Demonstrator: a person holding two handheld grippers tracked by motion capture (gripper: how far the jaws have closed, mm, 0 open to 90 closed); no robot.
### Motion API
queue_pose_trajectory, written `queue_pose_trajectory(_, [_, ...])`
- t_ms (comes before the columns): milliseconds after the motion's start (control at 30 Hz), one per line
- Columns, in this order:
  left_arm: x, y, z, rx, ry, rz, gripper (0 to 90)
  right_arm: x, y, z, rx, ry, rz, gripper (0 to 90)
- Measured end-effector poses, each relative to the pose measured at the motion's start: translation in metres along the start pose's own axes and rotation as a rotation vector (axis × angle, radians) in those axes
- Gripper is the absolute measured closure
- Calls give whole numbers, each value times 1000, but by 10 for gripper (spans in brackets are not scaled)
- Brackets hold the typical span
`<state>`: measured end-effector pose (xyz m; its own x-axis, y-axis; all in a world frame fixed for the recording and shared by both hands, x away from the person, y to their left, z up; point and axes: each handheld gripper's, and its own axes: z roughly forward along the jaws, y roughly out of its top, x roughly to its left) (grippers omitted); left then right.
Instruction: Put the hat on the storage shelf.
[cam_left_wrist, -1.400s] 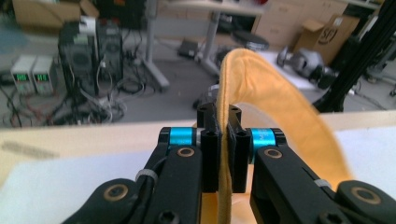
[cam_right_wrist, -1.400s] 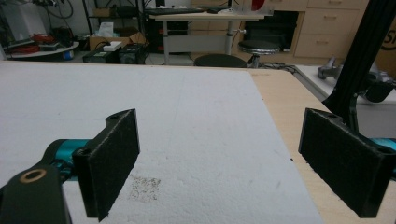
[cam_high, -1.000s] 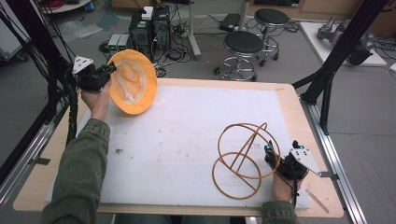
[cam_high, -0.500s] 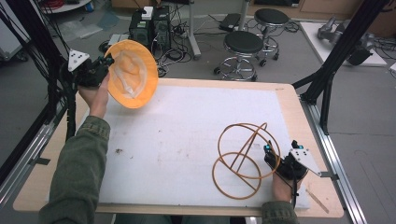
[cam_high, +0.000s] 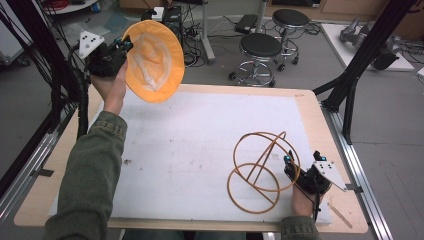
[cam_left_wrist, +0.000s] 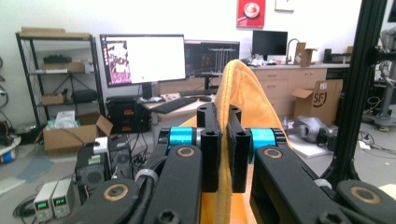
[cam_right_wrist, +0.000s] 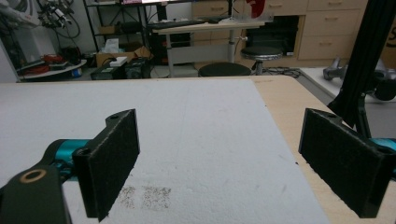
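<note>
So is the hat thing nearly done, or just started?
Looks like the middle. Done: the left tool is shut on the brim of the orange hat and holds it up, clear of the table. In hand: the hat hangs in the air, far from the wire stand. Probably left: setting the hat on that stand, beside which the right tool sits open.

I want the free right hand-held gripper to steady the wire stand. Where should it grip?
Probably the near ring of the wire stand, from the right edge of the table: the thin hoop faces the open right hand-held gripper, so its jaws could straddle the wire there.
</note>
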<state>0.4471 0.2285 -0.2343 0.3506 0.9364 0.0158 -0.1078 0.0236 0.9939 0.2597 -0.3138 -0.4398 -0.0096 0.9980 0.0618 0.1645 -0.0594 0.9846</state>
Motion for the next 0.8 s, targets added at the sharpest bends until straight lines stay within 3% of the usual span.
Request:
queue_pose_trajectory(333, [-26,38,-6,-55,-28,29,866,0,0,-1,-3,7,-7,113])
queue_pose_trajectory(433, [-36,44,-6,-69,-56,16,866,0,0,-1,-5,10,-10,113])
queue_pose_trajectory(600, [-57,46,-2,-67,-110,45,866,0,0,0,1,7,-11,113])
queue_pose_trajectory(800, [-79,57,-5,-108,-182,27,865,0,0,-1,2,3,-6,113])
